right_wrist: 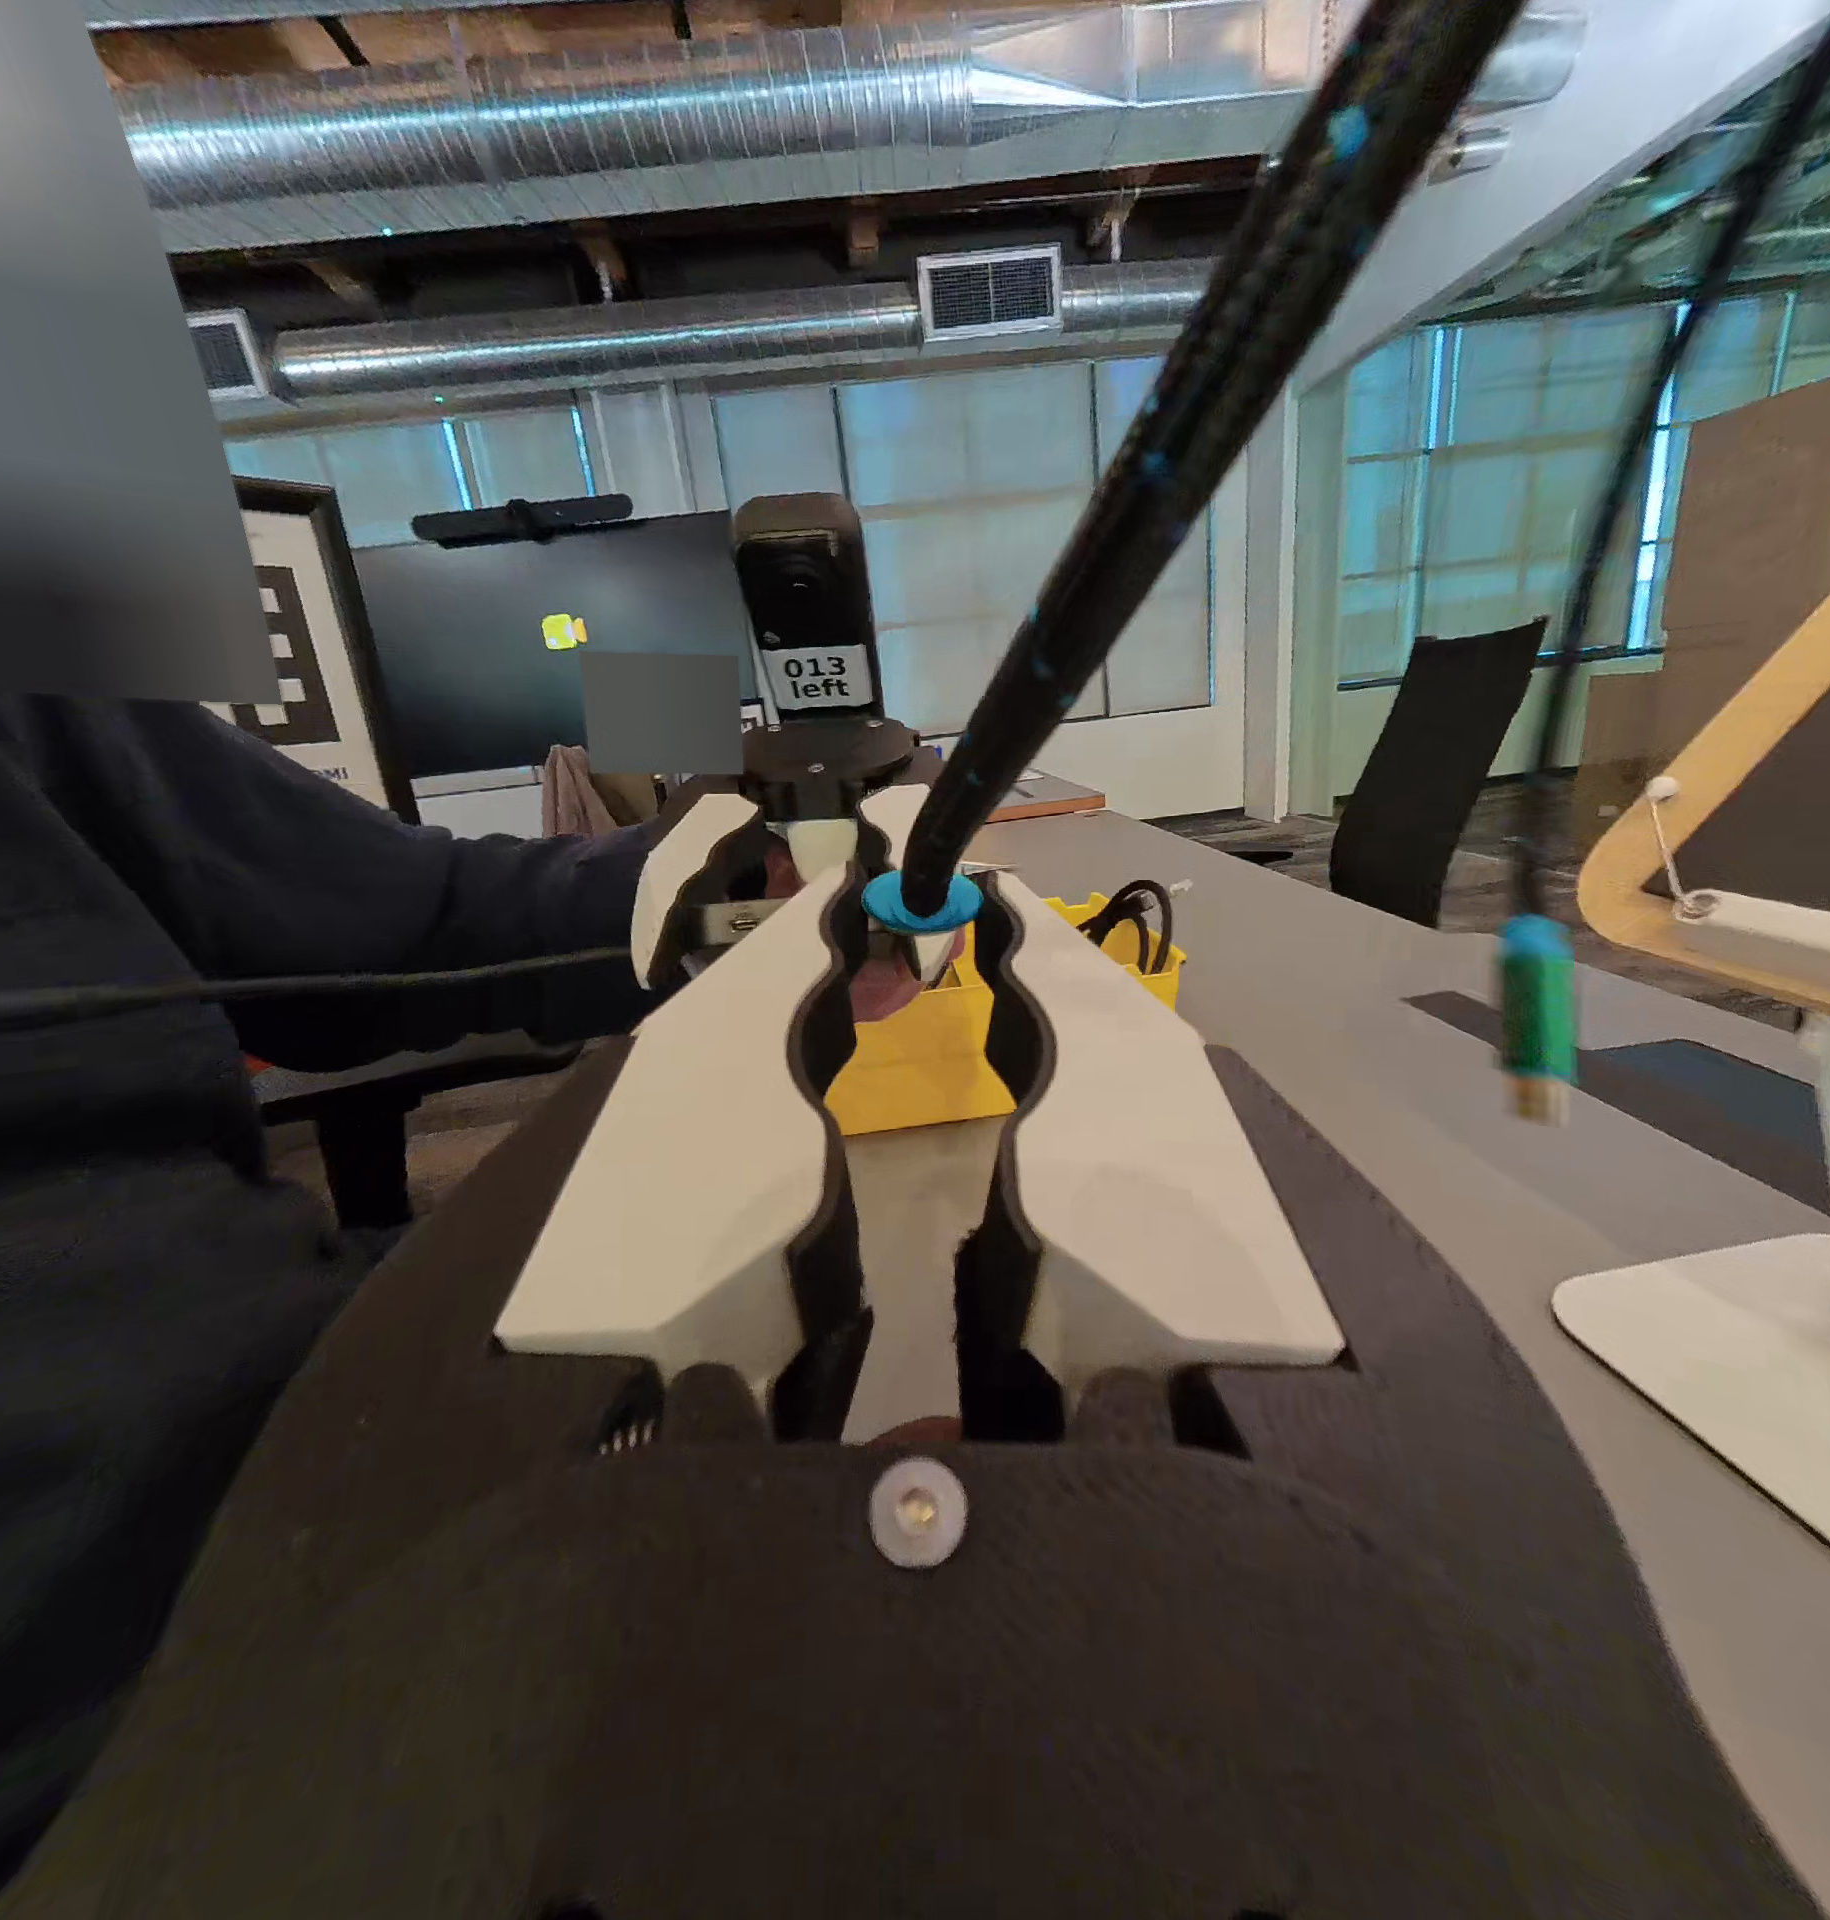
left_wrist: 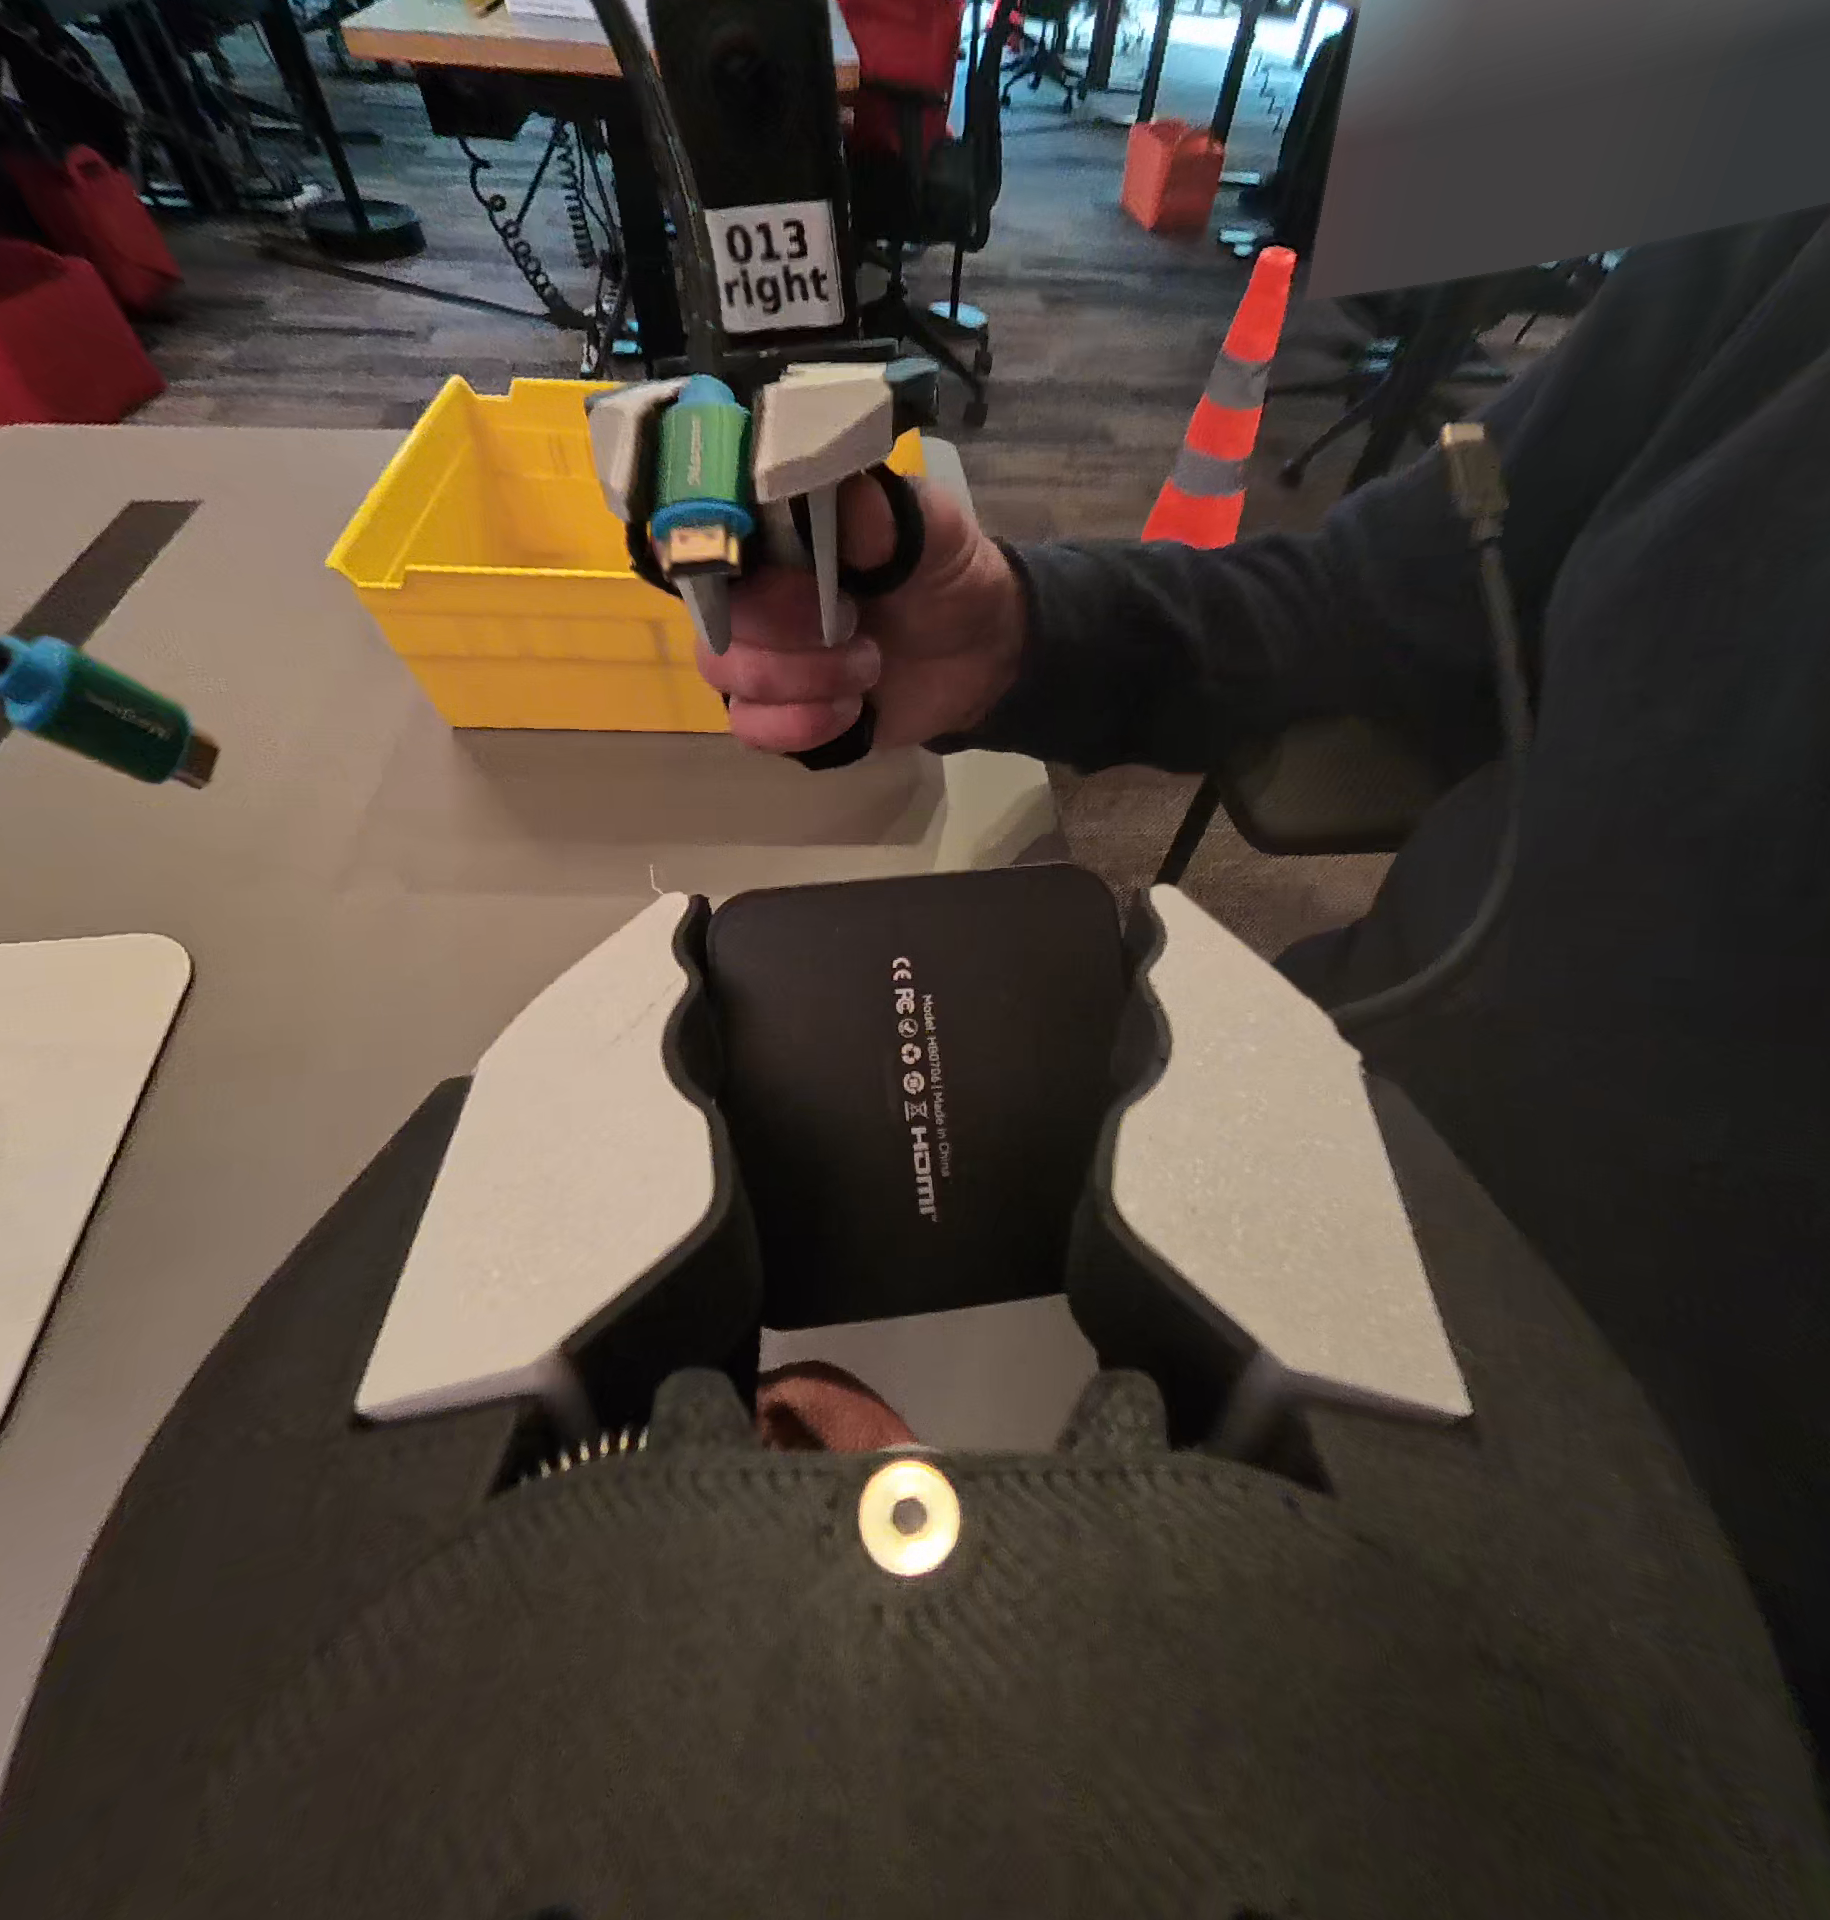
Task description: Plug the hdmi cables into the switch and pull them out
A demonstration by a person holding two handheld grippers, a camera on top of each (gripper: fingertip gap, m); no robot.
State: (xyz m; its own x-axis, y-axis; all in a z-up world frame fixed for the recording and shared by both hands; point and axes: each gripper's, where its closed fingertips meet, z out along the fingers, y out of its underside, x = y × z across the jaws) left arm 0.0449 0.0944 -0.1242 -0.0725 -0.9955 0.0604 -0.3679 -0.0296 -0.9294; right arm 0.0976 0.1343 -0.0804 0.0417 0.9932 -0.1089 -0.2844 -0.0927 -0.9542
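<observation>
In the left wrist view my left gripper (left_wrist: 916, 914) is shut on the black HDMI switch (left_wrist: 911, 1091), held flat with its printed side up. Beyond it my right gripper (left_wrist: 708, 468) is shut on a green HDMI plug (left_wrist: 698, 468) with a blue collar, gold tip pointing toward the switch, a gap between them. In the right wrist view my right gripper (right_wrist: 916, 894) clamps that plug's blue collar (right_wrist: 916, 902); its black braided cable (right_wrist: 1150, 468) runs up. The left gripper (right_wrist: 786, 873) faces it. A second green plug (left_wrist: 100, 712) hangs free; it also shows in the right wrist view (right_wrist: 1534, 1008).
A yellow bin (left_wrist: 495, 561) stands on the grey table (left_wrist: 267, 831) behind the grippers. A white pad (left_wrist: 49, 1143) lies at the left. A thin grey cable (left_wrist: 1493, 623) hangs by the person's dark sleeve (left_wrist: 1254, 644). An orange cone (left_wrist: 1233, 405) stands on the floor. The tips of one gripper are about 8 cm away from the tips of the other.
</observation>
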